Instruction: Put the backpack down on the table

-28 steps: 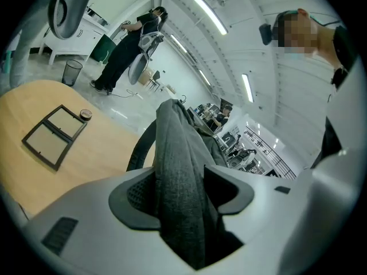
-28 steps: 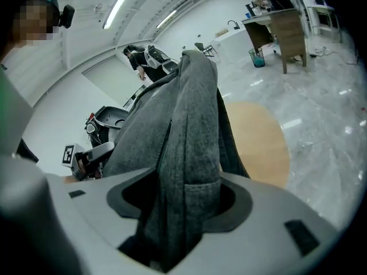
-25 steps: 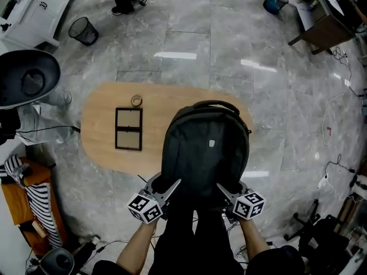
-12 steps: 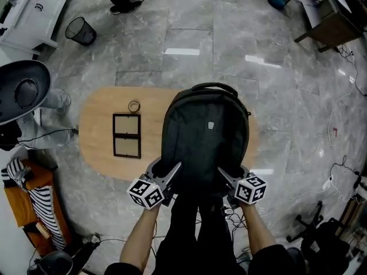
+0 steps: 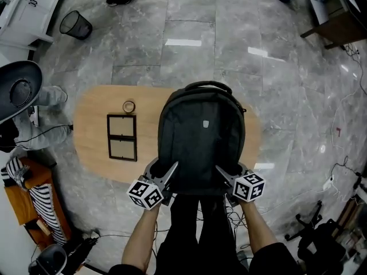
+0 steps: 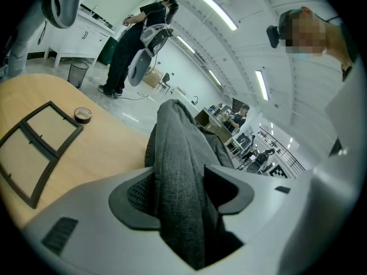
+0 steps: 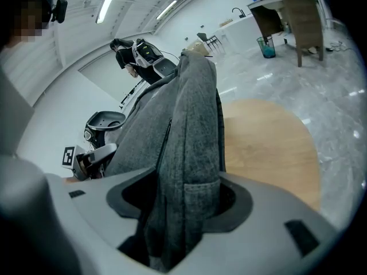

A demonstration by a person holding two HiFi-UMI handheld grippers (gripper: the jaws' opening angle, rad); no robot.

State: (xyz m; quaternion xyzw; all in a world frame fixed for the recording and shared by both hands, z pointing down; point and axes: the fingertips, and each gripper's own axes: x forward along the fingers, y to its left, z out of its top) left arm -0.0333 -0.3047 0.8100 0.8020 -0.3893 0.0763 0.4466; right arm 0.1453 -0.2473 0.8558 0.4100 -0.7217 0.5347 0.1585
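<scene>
Grey fabric of the backpack (image 5: 203, 136) is pinched at its near edge by both grippers. The left gripper (image 5: 164, 172) is clamped on a fold at the pack's 7 o'clock corner and the right gripper (image 5: 230, 173) on a fold at its 5 o'clock corner, each pair of jaws kept apart by the cloth between them. The backpack is seen over the 3 o'clock half of the wooden table (image 5: 92, 130), its handle (image 5: 206, 86) at 12 o'clock; whether it rests on the top cannot be told. At 9 o'clock from the pack a black picture frame (image 5: 122, 137) is laid flat on the table, with a roll of tape (image 5: 129, 106) just beyond it at 12 o'clock. Farther off, at 11 o'clock, a mesh waste bin (image 5: 75, 23) is seen on the marble floor (image 5: 189, 33).
</scene>
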